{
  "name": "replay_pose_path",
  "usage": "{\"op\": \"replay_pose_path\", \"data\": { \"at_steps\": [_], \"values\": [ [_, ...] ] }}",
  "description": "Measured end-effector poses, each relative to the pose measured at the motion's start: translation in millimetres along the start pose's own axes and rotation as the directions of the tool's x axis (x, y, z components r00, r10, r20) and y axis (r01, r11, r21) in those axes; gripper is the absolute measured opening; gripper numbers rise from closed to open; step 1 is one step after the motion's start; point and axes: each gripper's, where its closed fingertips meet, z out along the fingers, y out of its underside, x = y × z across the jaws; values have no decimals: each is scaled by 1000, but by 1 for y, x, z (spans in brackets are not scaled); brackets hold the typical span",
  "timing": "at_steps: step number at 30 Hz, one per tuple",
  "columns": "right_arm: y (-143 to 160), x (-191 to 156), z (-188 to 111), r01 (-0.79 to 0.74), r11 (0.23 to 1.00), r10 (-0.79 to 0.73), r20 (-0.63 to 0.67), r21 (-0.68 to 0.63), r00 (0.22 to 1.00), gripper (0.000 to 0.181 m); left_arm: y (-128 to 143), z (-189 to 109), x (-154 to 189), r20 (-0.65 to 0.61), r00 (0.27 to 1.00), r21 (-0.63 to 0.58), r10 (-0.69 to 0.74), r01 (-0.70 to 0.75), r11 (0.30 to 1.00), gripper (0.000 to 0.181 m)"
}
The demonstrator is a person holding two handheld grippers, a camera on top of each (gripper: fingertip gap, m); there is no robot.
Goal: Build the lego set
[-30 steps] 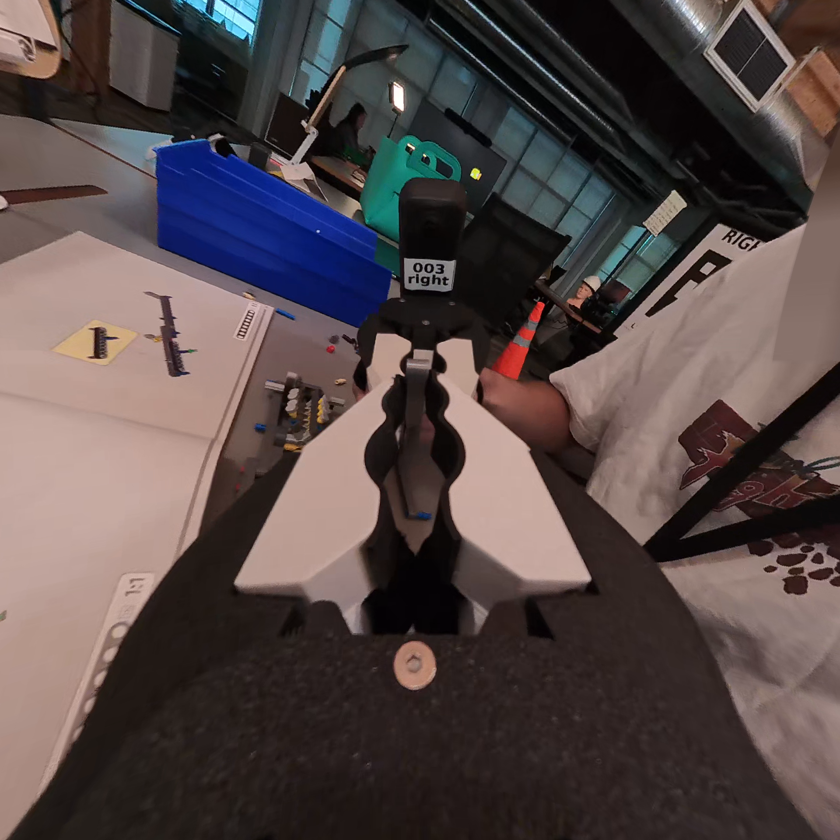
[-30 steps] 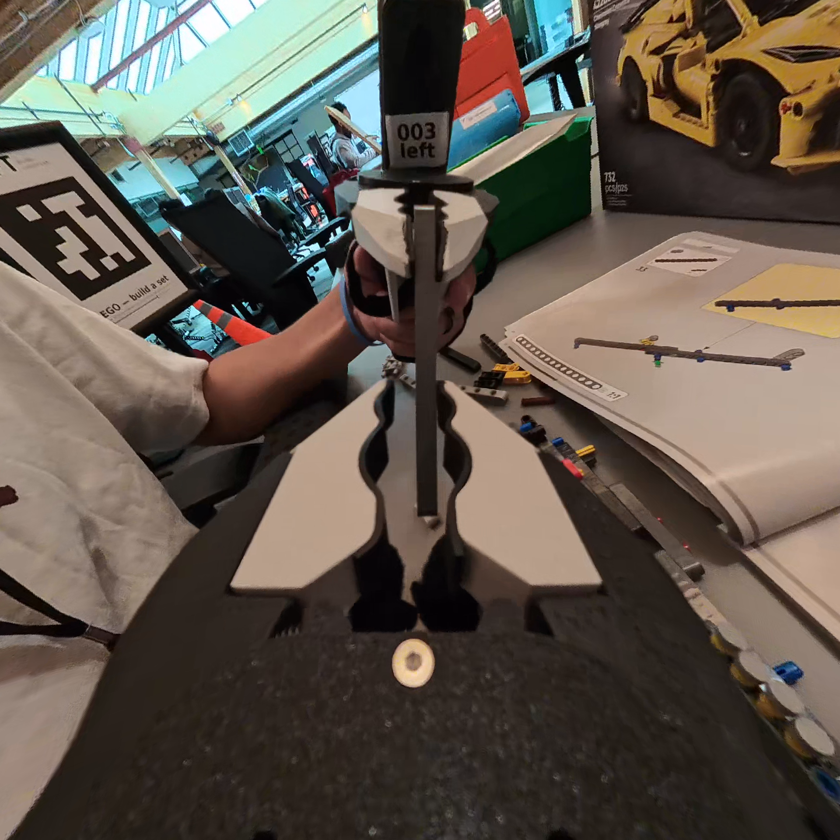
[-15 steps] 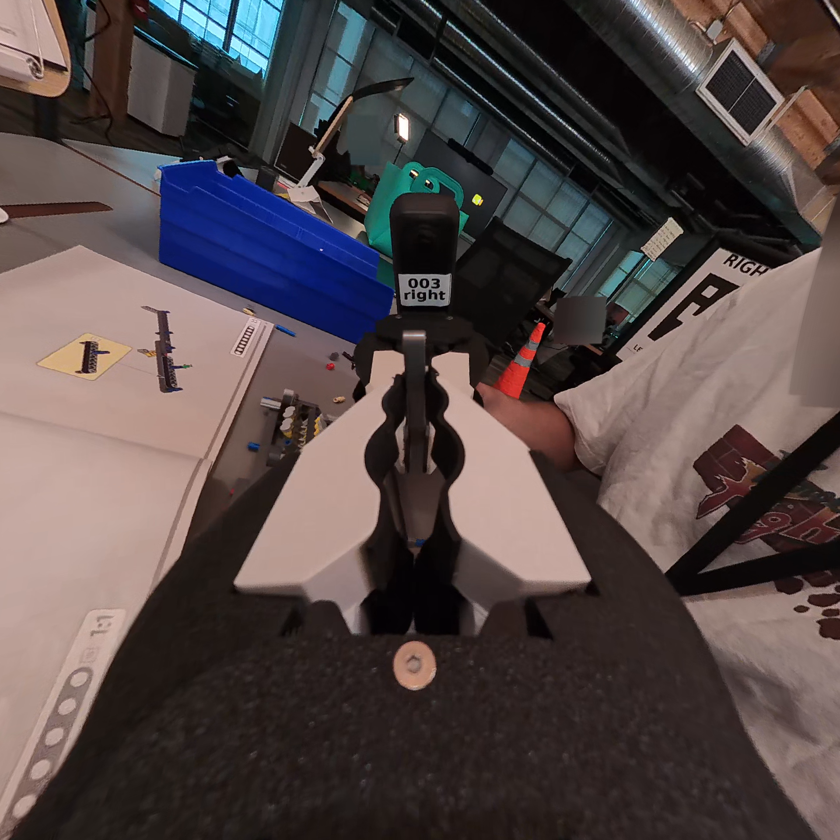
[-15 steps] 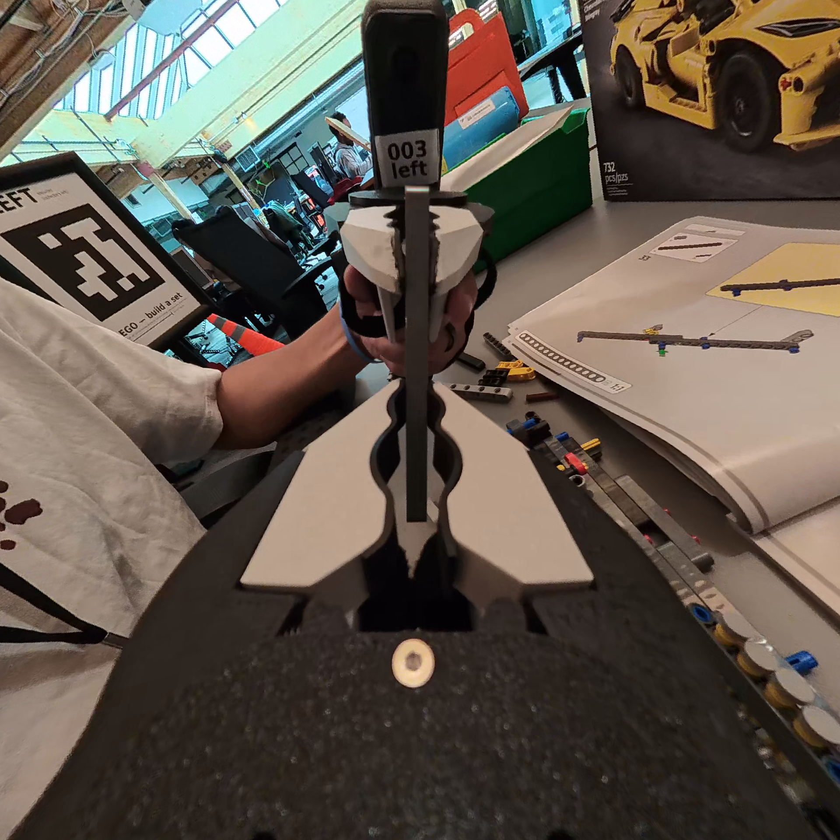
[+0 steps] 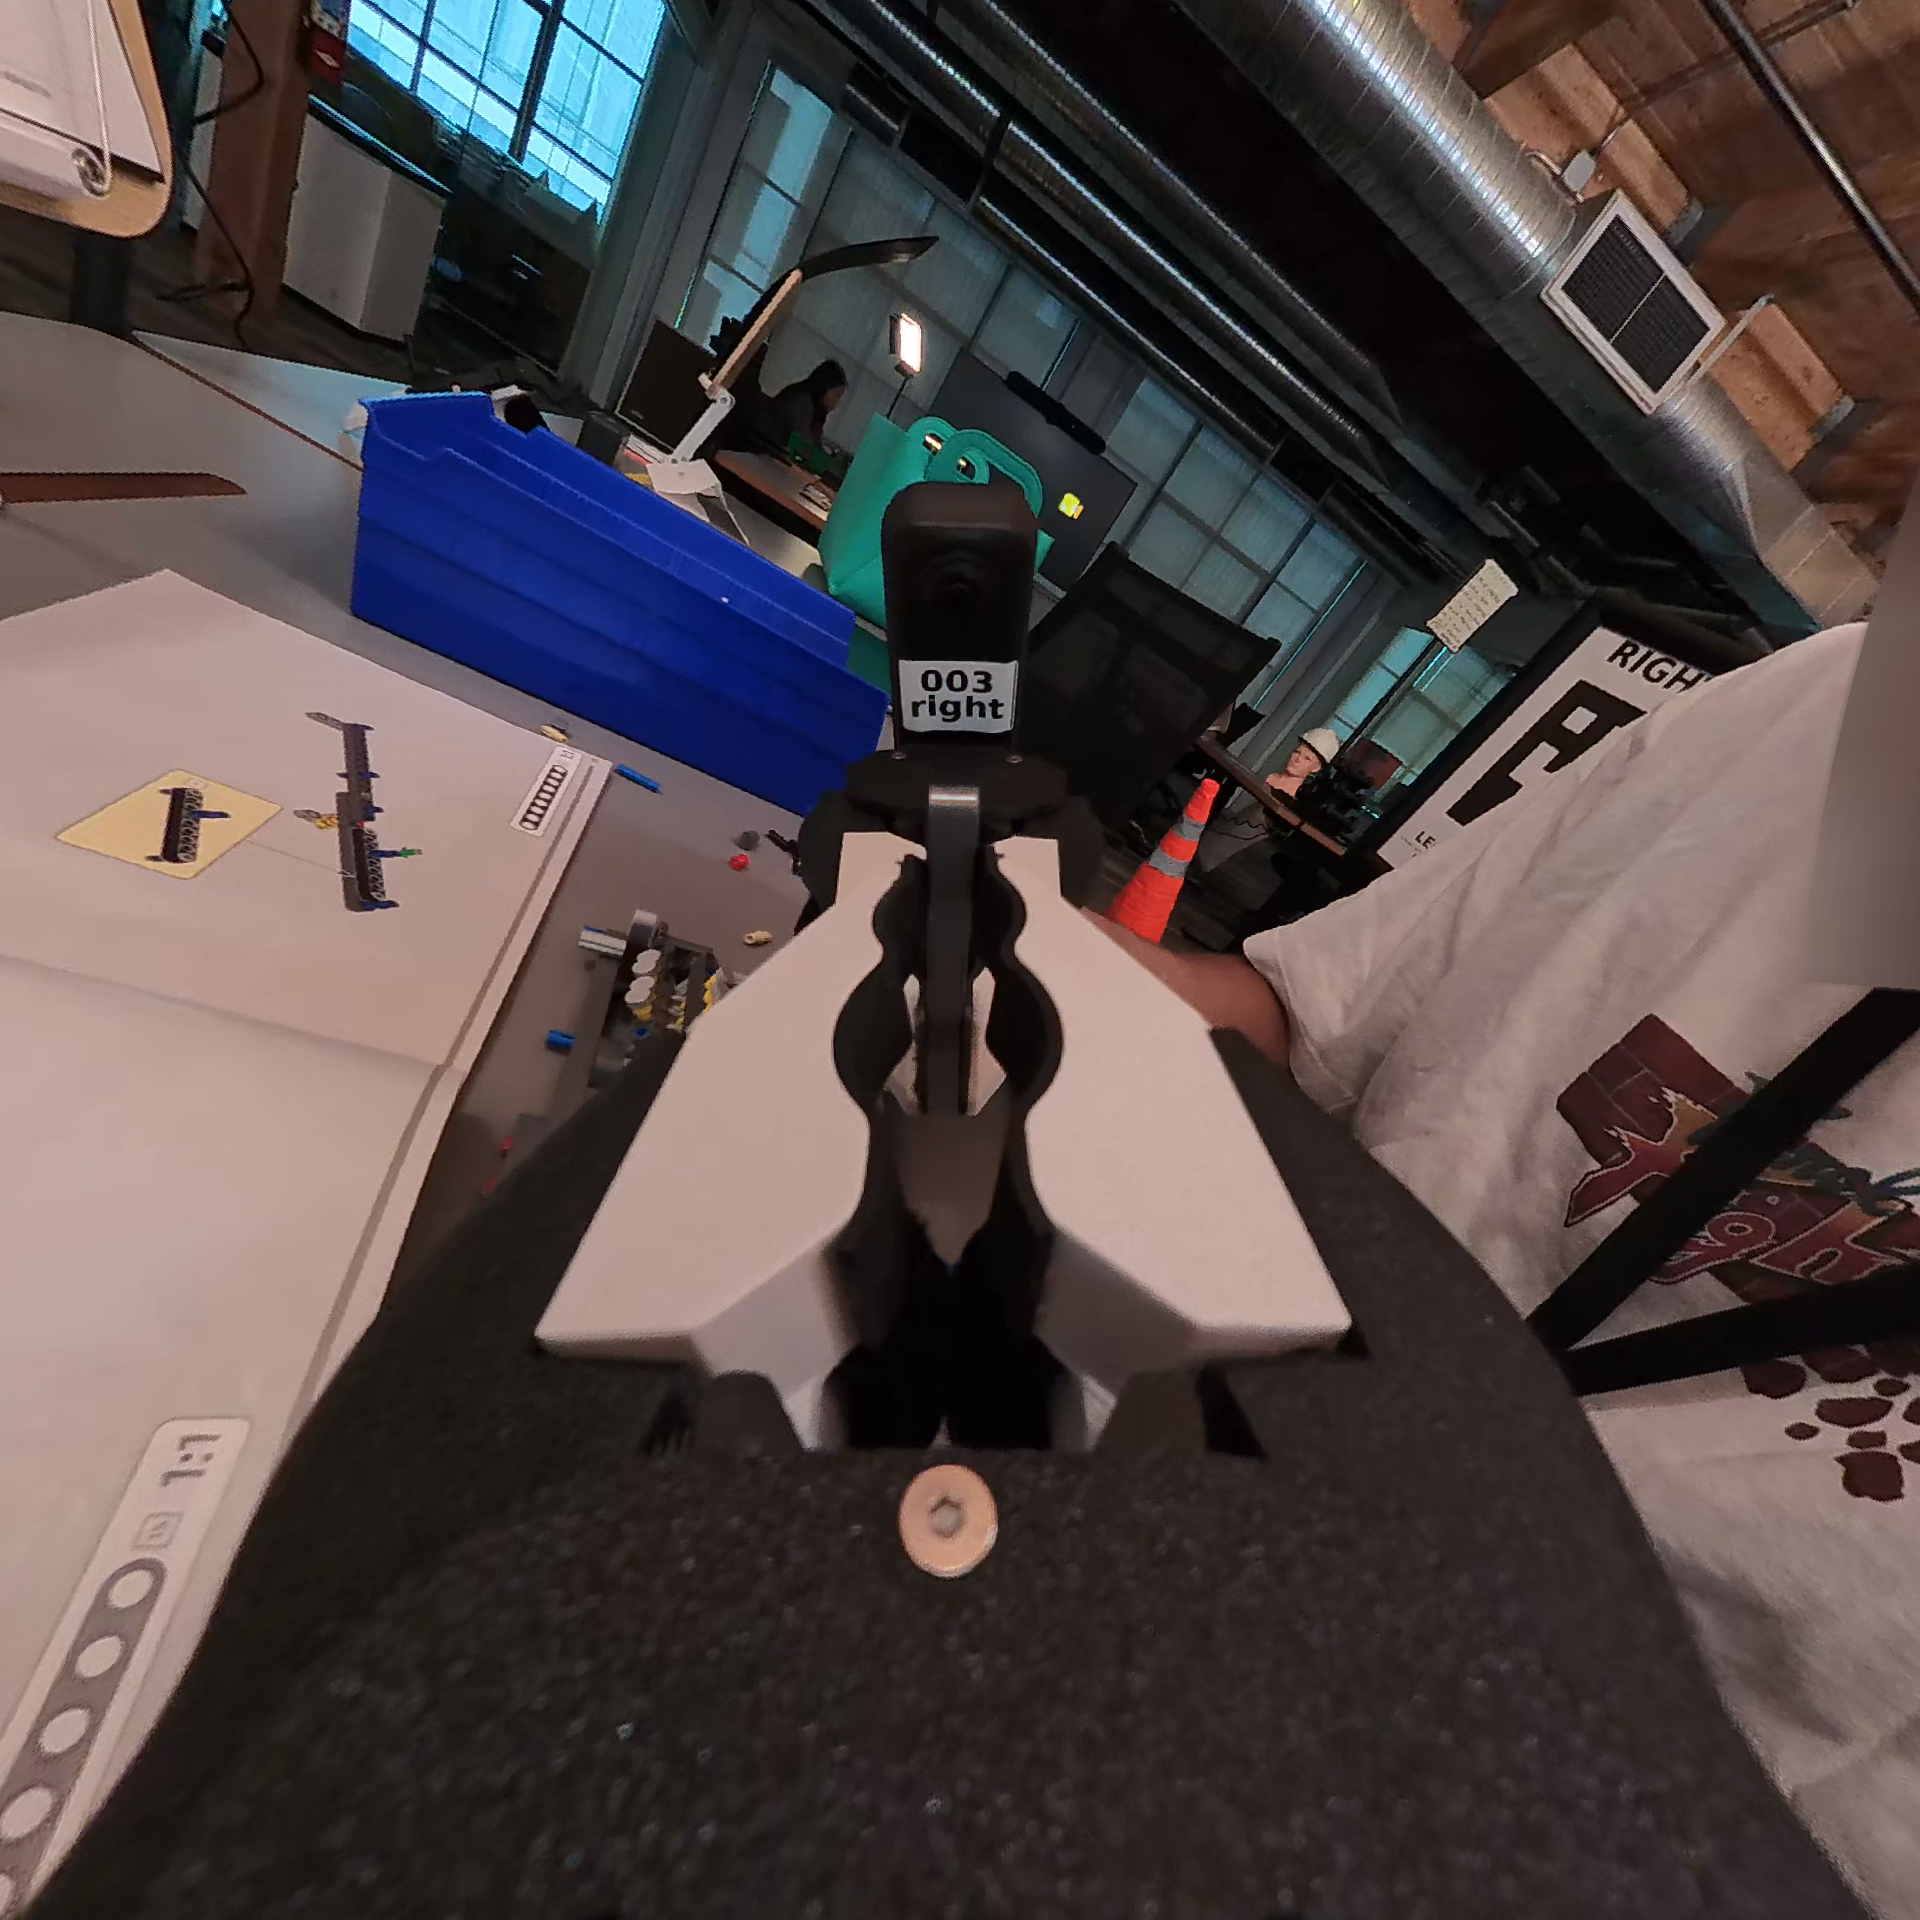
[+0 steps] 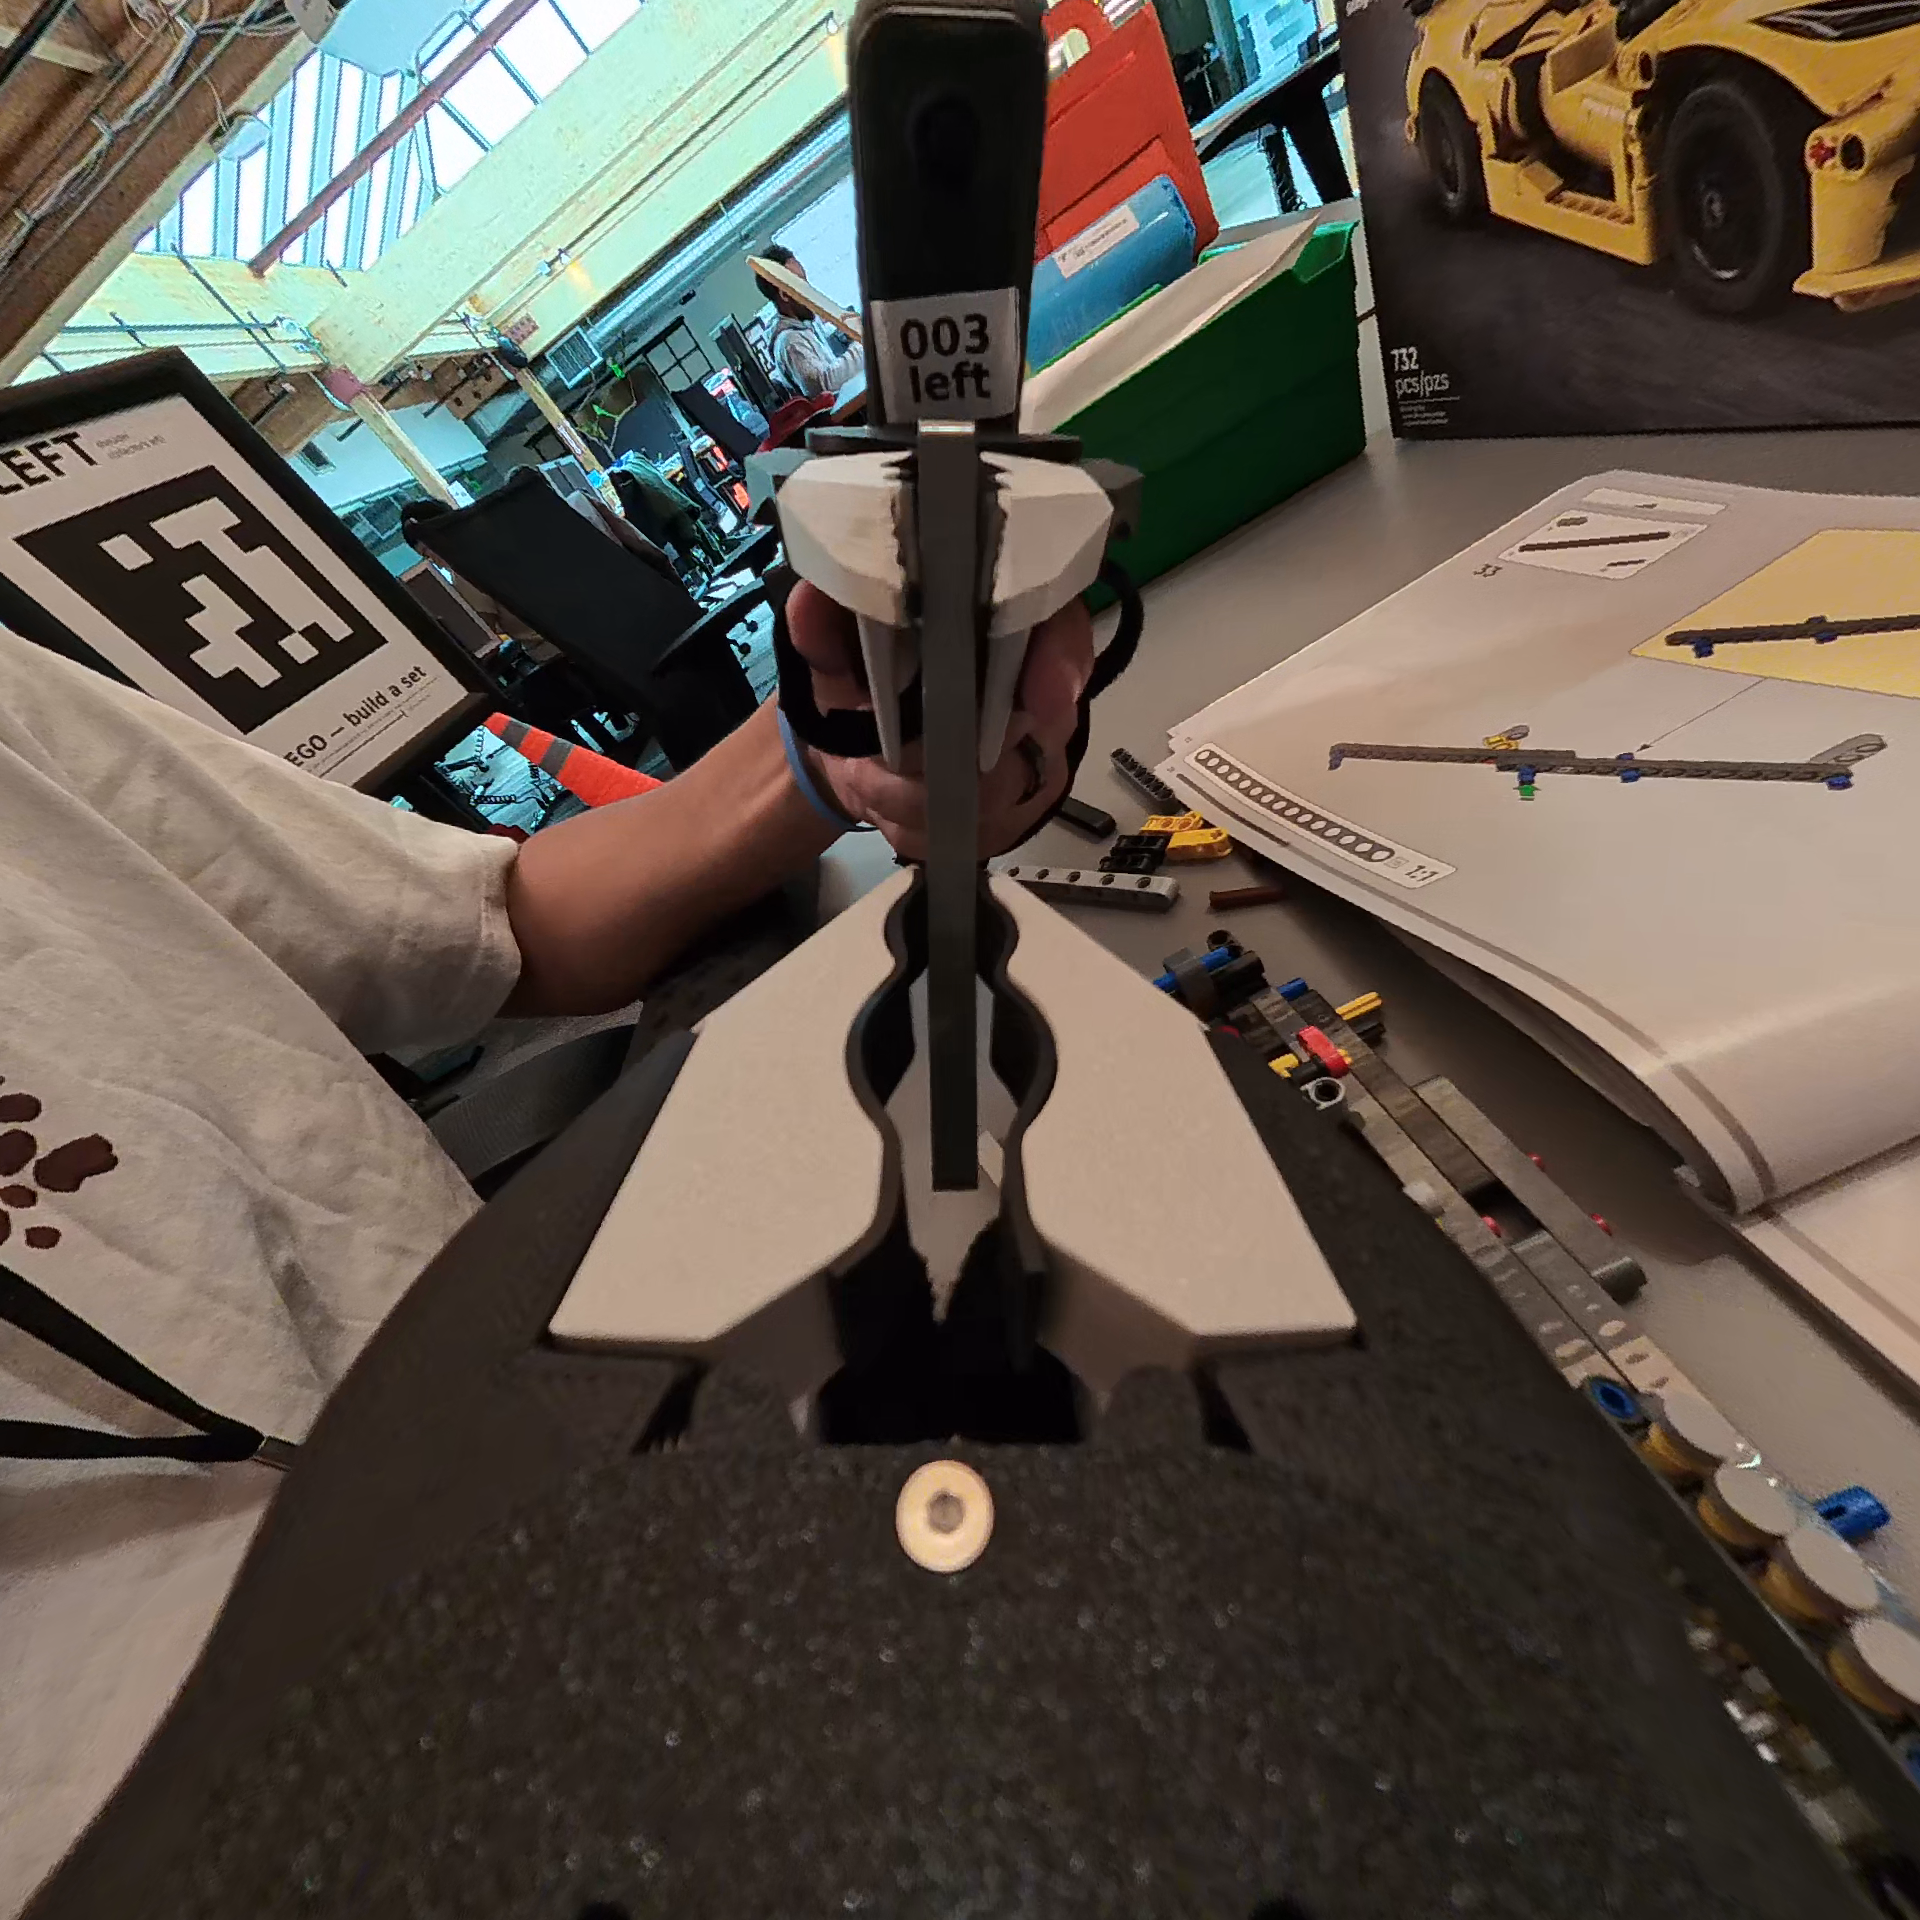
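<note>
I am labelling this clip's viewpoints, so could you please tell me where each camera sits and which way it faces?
Left wrist view: on the left gripper, facing the right gripper, blue bin and the person's shirt.
Right wrist view: on the right gripper, facing the left gripper and hand.
Shared: the dark beam both clamp, the open manual.

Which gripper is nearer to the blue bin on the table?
Right. The right gripper is just in front of the blue bin; the left gripper is farther back from it, at the other end of the grey beam that both hold.
</note>
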Motion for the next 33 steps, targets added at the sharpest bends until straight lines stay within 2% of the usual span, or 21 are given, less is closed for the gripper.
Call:
{"op": "replay_pose_path", "data": {
  "at_steps": [15,24,26,27,28,29,31,33],
  "values": [
    [-4,-4,-1,9,1000,-9,13,22,1000,6,1,1,5,-23,1000,-6,9,-9,1000,7],
    [-5,-3,-2,-21,999,20,19,30,1000,6,1,0,3,8,998,-18,58,-58,998,7],
    [-3,0,-3,9,1000,-9,-7,11,1000,6,8,-9,0,36,996,-102,86,-82,991,7],
    [-1,4,-5,41,999,-42,-41,-7,998,6,13,-20,-7,87,988,-176,126,-110,978,16],
    [0,9,-7,64,998,-66,-72,-29,995,6,17,-37,-21,182,966,-256,185,-135,957,35],
    [4,13,-10,78,995,-84,-98,-64,992,6,21,-59,-41,302,915,-345,267,-156,926,44],
    [22,13,-11,128,969,-150,-93,-210,984,6,36,-107,-81,480,786,-517,390,-106,849,45],
    [53,16,-16,185,876,-246,-83,-445,966,6,68,-140,-91,496,756,-672,427,24,740,52]
  ]
}}
